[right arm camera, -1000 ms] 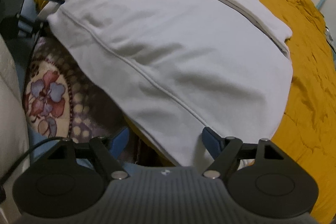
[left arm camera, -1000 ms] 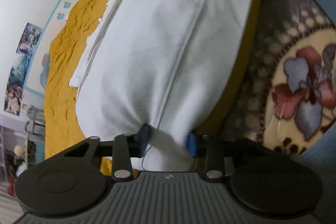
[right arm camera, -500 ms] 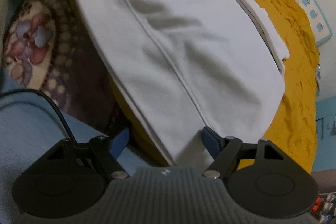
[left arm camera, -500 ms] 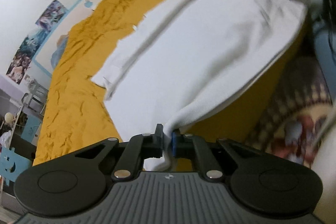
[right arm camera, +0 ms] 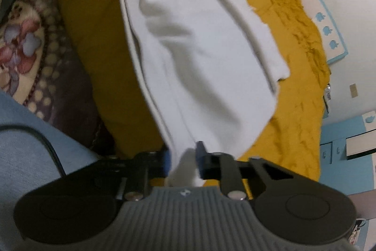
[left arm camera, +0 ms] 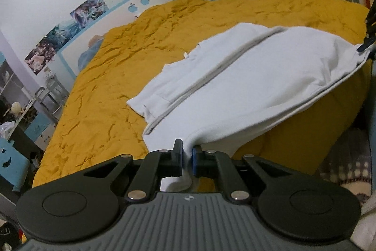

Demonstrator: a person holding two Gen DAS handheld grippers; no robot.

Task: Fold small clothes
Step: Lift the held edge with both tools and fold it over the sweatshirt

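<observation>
Left gripper (left arm camera: 186,158) clamped on a near corner of the white cotton garment (left arm camera: 246,86); right gripper (right arm camera: 182,161) closing, pads already pinching the other near corner. The garment lies along the near edge of the crumpled mustard-yellow bedspread (left arm camera: 112,91) (bare bedspread beyond and leftward). No legible writing.

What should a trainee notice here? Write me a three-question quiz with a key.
1. True or false: the white garment lies on a blue bedspread.
2. What does the left claw grip? A. a pillow B. the white garment's edge C. nothing
3. What sits between the fingers of the right claw?
Key: 1. False: the yellow bedspread is under it. 2. B. 3. The white garment; that claw's jaws are closing, with the cloth bunched between them.
</observation>
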